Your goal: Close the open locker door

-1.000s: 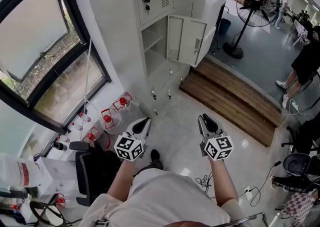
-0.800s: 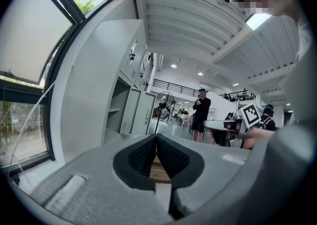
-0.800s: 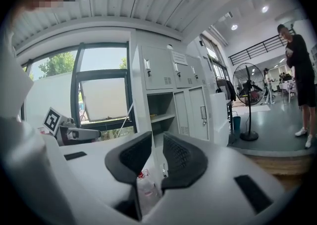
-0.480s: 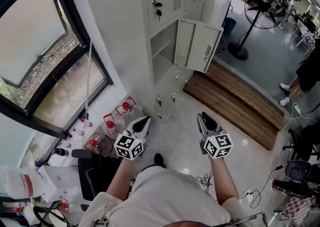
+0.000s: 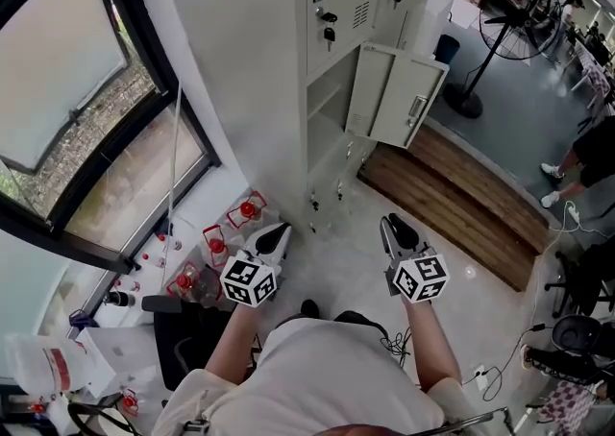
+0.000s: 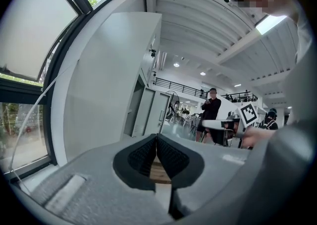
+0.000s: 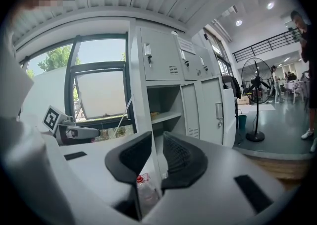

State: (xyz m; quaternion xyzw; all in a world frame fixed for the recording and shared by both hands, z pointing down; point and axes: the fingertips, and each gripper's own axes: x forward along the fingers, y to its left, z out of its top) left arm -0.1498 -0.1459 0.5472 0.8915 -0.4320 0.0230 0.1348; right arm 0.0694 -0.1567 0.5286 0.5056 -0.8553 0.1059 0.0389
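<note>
Locker door point(image 5: 394, 93) is swung wide open to the right of its compartment point(image 5: 329, 108), inner face toward us, latch on the free edge. That edge points out toward the standing fan point(image 5: 509, 21). In the head view the door's bottom edge sits over the left end of the wooden step point(image 5: 452, 199).

Left gripper point(image 5: 281, 229): jaw tips closed together, nothing between them. Its own view shows only a sliver of wood floor lower down between the pads point(image 6: 141, 154).

Right gripper point(image 5: 392, 223): jaws a narrow slot apart, holding nothing. The locker's front edge and a bottle show through the gap in the right gripper view.

Both grippers are side by side at the same level, pointing at the locker point(image 5: 336, 2) and well short of it. Neither touches the door.

Clearance:
- Bare pale floor point(image 5: 341, 242) runs from the grippers to the locker base.
- Left side is tight. Red-capped bottles point(image 5: 216, 244) stand along the wall under the window point(image 5: 86, 108), just beside the left gripper. A black chair point(image 5: 183, 333) is near the operator's left.
- On the right, the step's long edge runs diagonally away, with cables point(image 5: 389, 348) on the floor near the operator's feet.
- A bystander point(image 5: 591, 151) is well clear of the door, past the step.

From the right gripper view, the door point(image 7: 203, 115) stands just right of the open compartment point(image 7: 166, 115), which has a shelf inside.
</note>
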